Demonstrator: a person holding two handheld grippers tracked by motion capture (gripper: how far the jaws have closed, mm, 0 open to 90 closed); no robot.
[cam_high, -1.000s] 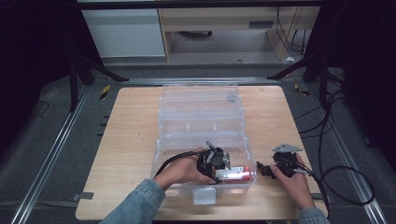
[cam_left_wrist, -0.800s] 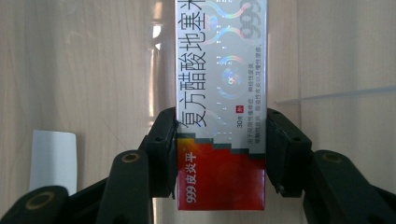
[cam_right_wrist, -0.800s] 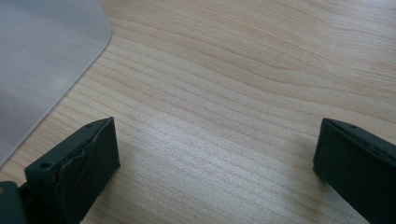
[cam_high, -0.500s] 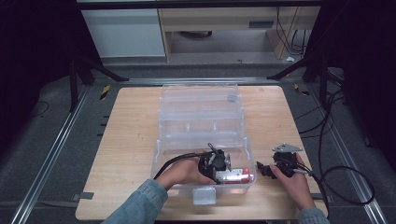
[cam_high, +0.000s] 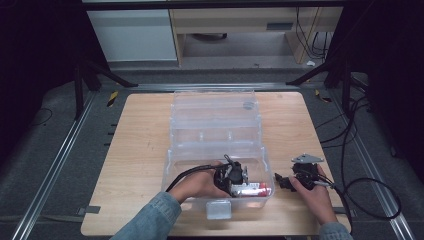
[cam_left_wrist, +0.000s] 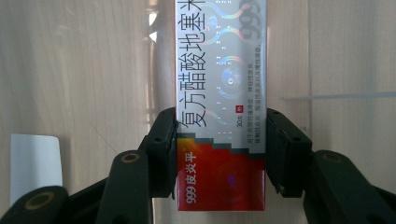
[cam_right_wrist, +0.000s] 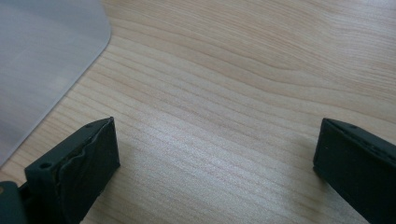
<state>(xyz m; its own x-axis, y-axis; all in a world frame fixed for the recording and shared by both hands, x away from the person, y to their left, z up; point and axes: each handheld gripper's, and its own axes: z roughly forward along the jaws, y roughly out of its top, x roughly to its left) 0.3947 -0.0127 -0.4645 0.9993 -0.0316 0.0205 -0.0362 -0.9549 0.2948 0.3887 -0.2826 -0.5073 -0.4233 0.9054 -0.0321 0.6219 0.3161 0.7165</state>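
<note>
High view: left gripper (cam_high: 239, 181) holds the red-and-silver medicine box (cam_high: 252, 189) low inside the clear plastic bin (cam_high: 172, 162); release remains. Left gripper view: jaws clamp the box's (cam_left_wrist: 219, 107) sides. Right gripper view: right gripper (cam_right_wrist: 215, 163) spread wide, empty, over the wooden table (cam_right_wrist: 243, 70).

High view: table (cam_high: 140, 150) lit evenly from above, surroundings nearly black, picture soft and low-res. Left gripper view is sharp, with holographic glare on the box (cam_left_wrist: 219, 93). Right gripper view is bright, jaws slightly out of focus, soft shadows beneath.
</note>
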